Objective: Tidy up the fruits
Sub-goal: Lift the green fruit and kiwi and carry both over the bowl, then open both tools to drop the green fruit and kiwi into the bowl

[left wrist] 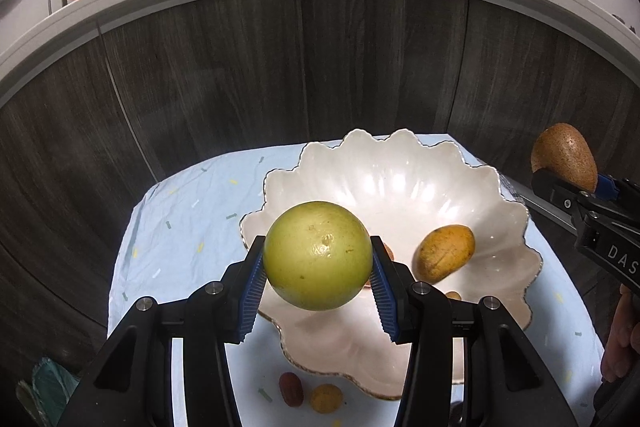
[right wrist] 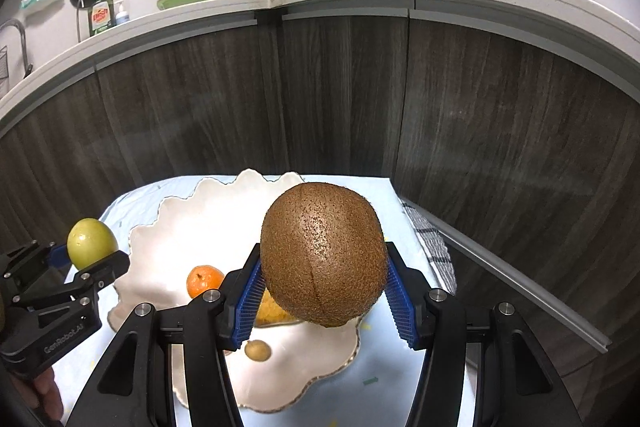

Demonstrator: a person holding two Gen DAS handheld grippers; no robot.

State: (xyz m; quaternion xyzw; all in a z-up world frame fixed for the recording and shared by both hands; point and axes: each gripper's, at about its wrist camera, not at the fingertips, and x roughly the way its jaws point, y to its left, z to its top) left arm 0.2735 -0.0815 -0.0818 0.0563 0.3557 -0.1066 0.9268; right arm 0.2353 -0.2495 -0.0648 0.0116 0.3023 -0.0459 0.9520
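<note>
My left gripper [left wrist: 318,263] is shut on a round green-yellow fruit [left wrist: 318,261] and holds it above the near rim of a white scalloped bowl [left wrist: 400,179]. My right gripper [right wrist: 323,281] is shut on a brown kiwi [right wrist: 323,253], held over the bowl [right wrist: 200,223]. In the bowl lie a yellow mango [left wrist: 444,253], an orange tangerine [right wrist: 205,281] and a small tan fruit [right wrist: 258,349]. Each gripper also shows in the other's view: the right one with the kiwi [left wrist: 564,157], the left one with the green fruit [right wrist: 91,243].
The bowl stands on a small table with a light blue cloth [left wrist: 180,227]. A red date [left wrist: 291,389] and a small yellow fruit [left wrist: 326,398] lie on the cloth in front of the bowl. A checked towel [right wrist: 434,251] lies at the table's right edge. Dark wood cabinets [left wrist: 248,83] stand behind.
</note>
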